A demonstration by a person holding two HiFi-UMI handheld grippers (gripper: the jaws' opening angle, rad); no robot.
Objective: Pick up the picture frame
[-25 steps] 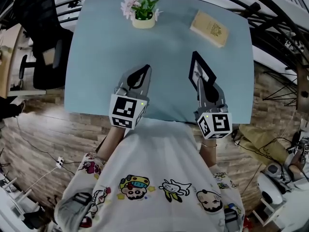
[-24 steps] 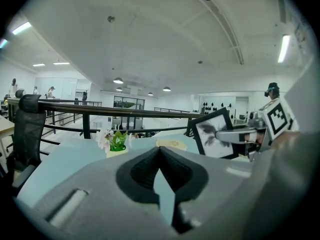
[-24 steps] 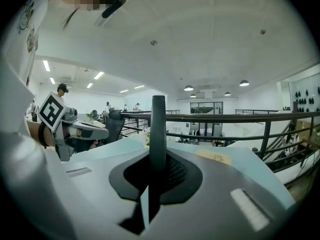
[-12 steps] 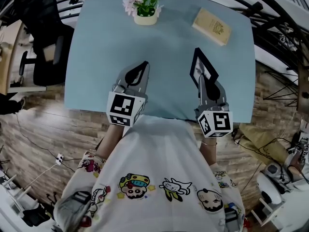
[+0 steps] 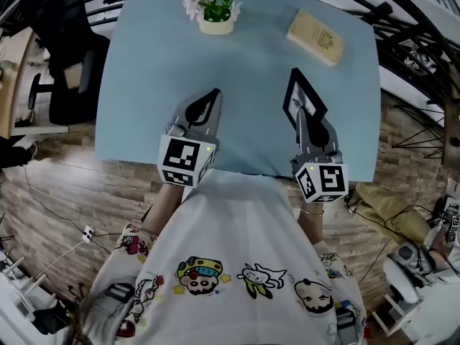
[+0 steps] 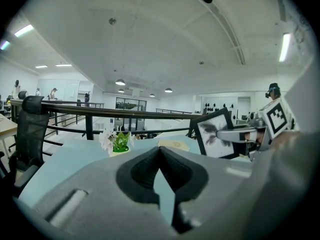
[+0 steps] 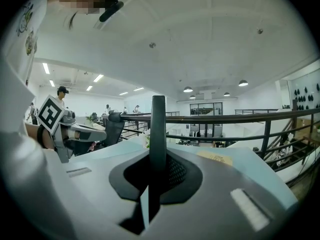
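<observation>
Clamping one edge keeps the picture frame (image 5: pixel 300 98) upright, just ahead of the right gripper (image 5: pixel 307 126) in the head view. Left gripper view: left gripper (image 6: pixel 160 151) clenched, empty, idle beside it. Right gripper view: frame edge-on between jaws pressed onto it. Potted plant (image 5: pixel 214 9) and book (image 5: pixel 315 38) lie well ahead; nothing obstructs lifting.

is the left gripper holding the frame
No, the frame sits clamped in the right gripper; the left gripper is shut on nothing.

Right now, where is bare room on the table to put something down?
Free: table left of the flower pot, and between it and the book. Crowded: near edge, with left gripper and right gripper gripping the picture frame.
</observation>
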